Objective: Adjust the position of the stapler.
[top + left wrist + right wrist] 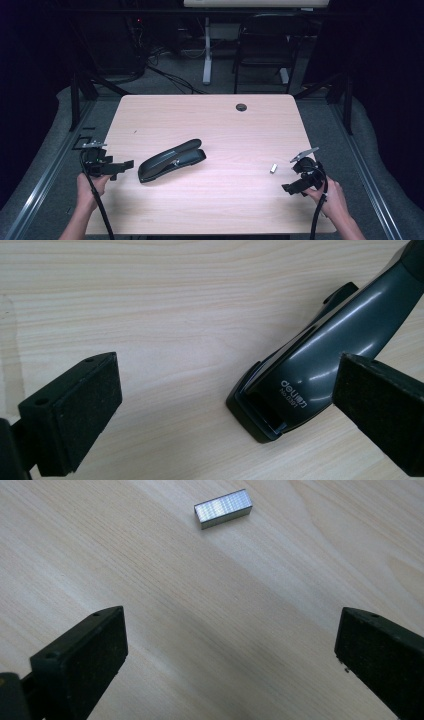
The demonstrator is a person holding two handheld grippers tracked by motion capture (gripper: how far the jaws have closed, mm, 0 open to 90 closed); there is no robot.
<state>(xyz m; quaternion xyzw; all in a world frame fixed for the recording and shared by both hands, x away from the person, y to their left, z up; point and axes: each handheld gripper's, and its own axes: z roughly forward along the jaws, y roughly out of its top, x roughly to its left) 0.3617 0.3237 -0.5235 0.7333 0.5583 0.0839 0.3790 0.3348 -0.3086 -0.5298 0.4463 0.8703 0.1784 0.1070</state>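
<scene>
A dark grey stapler (171, 160) lies on the wooden table (210, 120), left of centre, its rear end toward my left gripper (125, 165). In the left gripper view the stapler (320, 355) rests just beyond the wide-apart jaws, and my left gripper (230, 410) is open with nothing between its pads. A small silver block of staples (273, 168) lies on the table at the right. My right gripper (289, 189) is open a short way to the near right of it. The right gripper view has the staple block (223, 508) well ahead of my right gripper (230, 655).
The table has a round cable hole (241, 107) near its far edge. A black chair (267, 45) and a white table leg (207, 50) stand on the floor behind. Both of the person's hands (90, 187) hold the grippers near the table's front corners.
</scene>
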